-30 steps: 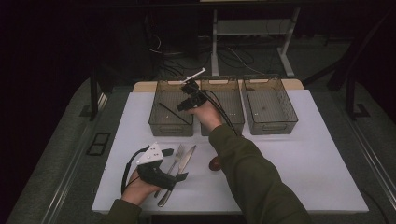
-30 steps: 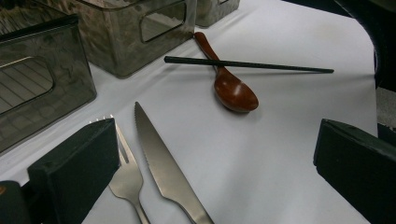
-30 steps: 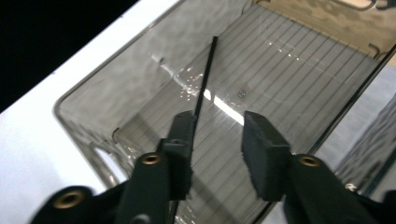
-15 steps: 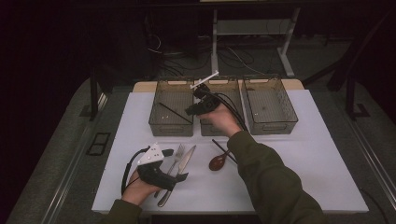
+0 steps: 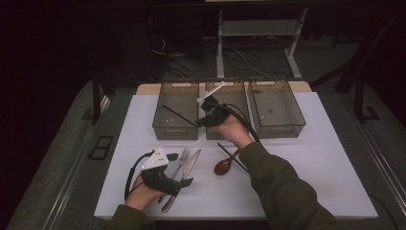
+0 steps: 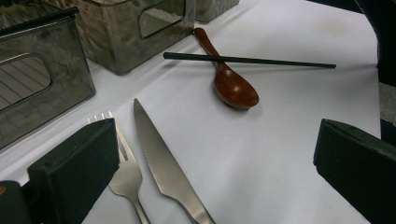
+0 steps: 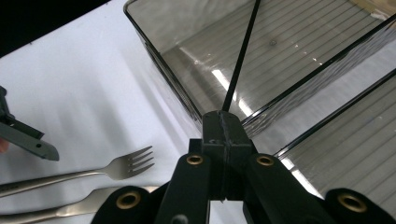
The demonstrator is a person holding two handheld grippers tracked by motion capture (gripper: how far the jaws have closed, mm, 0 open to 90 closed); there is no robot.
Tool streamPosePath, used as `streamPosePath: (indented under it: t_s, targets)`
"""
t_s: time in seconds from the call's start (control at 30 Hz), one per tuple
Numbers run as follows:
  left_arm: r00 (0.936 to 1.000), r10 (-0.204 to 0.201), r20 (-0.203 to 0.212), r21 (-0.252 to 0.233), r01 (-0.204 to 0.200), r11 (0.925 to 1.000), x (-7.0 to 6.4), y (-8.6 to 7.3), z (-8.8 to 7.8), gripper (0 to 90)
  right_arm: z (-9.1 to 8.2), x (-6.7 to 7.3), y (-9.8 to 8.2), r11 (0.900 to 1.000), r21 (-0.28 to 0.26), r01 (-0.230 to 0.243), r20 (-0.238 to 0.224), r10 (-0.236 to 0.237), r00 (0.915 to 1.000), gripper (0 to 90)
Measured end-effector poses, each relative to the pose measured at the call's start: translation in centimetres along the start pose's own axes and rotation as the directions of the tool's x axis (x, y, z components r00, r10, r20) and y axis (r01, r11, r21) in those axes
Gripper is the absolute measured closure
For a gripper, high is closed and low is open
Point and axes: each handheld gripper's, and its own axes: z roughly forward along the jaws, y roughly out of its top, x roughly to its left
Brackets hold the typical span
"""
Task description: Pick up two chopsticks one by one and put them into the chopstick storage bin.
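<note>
Right gripper (image 5: 203, 119) has just closed on a black chopstick (image 5: 179, 116) slanting into the left bin (image 5: 174, 128). Left gripper (image 6: 210, 163) gapes, fork (image 6: 123, 172) and knife (image 6: 163, 163) between its jaws. Clamped jaws pinch the chopstick (image 7: 240, 56) above the bin (image 7: 187, 102).

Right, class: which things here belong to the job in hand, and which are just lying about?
In the job: right tool, shut on a chopstick; left bin.
Lying about: fork, knife, spoon, second chopstick, other two bins.
</note>
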Motion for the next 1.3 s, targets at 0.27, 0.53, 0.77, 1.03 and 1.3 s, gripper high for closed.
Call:
streamPosePath:
  t_s: [0.27,0.53,0.77,1.03,1.3]
  targets:
    - [1.0000,-0.002,0.002,0.001,0.002,1.0000,0.0,0.0,-0.1,0.0,1.2,-0.2,0.0,1.000,0.007,-0.008,0.011,0.007,0.9999,88.9]
    - [1.0000,-0.004,0.002,-0.003,0.004,1.0000,0.0,0.0,0.0,0.0,0.3,0.0,0.1,1.000,-0.012,-0.005,0.000,0.005,1.0000,89.0]
    - [1.0000,-0.002,0.002,0.002,0.002,1.0000,0.0,0.0,-0.1,0.0,1.0,0.6,0.1,1.000,0.014,0.010,0.011,-0.010,0.9999,89.0]
    - [1.0000,-0.007,0.000,-0.003,0.007,1.0000,0.1,0.0,-0.2,0.0,0.6,-0.1,0.1,1.000,-0.012,-0.006,0.023,0.006,0.9997,89.0]
    - [1.0000,-0.001,-0.002,0.003,0.001,1.0000,0.1,-0.1,-0.1,0.0,-1.6,-0.5,-0.8,0.997,-0.074,-0.020,0.002,0.020,0.9998,84.2]
